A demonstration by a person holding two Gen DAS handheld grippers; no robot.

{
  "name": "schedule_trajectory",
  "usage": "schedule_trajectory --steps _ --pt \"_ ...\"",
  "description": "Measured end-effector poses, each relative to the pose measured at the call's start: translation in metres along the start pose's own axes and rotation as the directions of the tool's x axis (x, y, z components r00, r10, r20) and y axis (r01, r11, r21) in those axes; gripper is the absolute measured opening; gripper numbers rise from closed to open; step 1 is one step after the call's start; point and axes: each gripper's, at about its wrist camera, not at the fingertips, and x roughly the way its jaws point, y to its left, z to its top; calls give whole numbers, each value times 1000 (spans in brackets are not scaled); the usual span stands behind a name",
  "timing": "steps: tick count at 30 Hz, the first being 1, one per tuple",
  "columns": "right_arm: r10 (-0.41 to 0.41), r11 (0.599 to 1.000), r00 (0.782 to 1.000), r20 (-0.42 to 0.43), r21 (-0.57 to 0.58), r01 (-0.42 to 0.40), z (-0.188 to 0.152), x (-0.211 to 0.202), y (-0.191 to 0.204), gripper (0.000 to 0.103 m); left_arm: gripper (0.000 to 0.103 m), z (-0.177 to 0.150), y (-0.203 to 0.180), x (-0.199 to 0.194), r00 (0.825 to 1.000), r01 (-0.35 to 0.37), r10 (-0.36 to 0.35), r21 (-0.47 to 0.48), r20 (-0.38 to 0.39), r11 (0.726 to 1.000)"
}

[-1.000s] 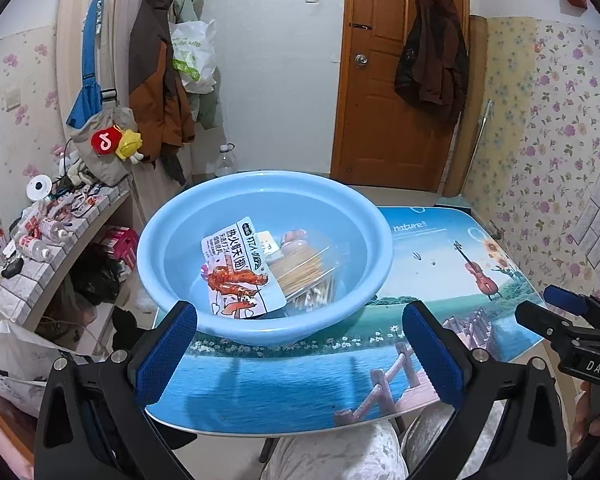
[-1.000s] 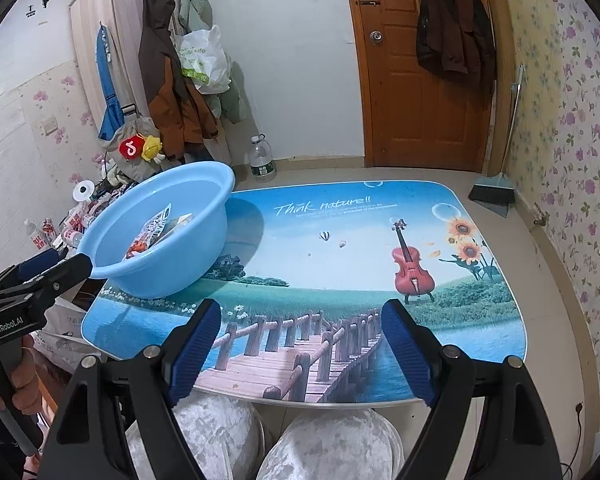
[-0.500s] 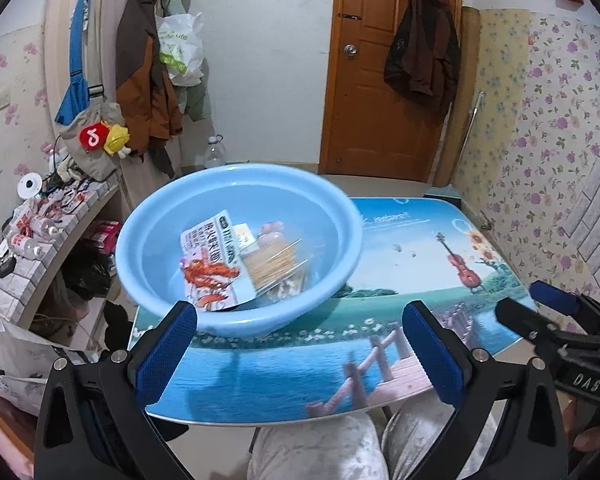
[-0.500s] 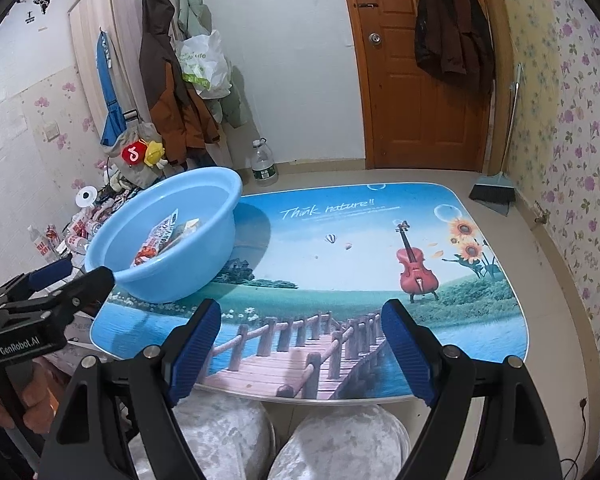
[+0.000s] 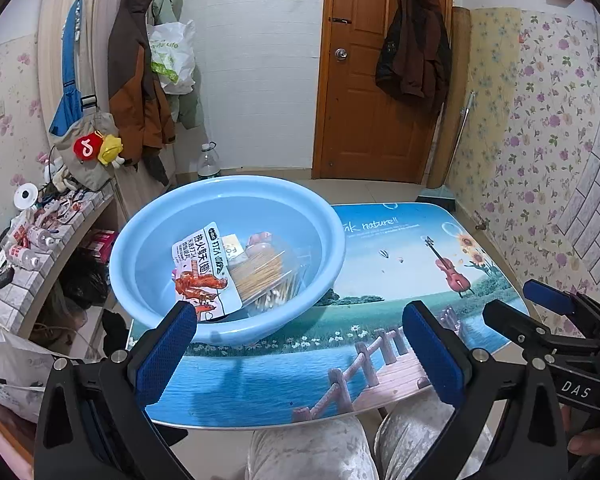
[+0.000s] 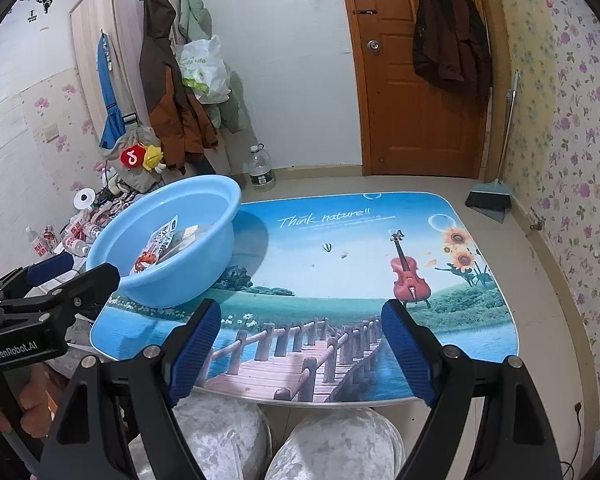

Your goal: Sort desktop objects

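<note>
Left gripper (image 5: 300, 328) spread wide, empty, held over near table (image 5: 260, 384) edge. Right gripper (image 6: 300, 324) likewise agape, nothing between pads. Blue basin (image 5: 148, 240) at 11 o'clock on table; inside it a snack packet (image 5: 202, 264) and clear box of cotton swabs (image 5: 264, 280), touching

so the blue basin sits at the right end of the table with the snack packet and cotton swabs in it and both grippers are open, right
Not quite: the blue basin sits at the left end of the table, as the right wrist view shows. The rest holds: the snack packet and cotton swabs lie in it, and the left gripper and right gripper are both open.
</note>
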Motion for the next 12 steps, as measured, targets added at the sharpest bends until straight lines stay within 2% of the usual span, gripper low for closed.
schedule_trajectory --steps 12 --pt "-2 1000 1000 -3 0 2 -3 0 -2 84 103 -3 -3 -1 1000 2 -2 18 7 1000"
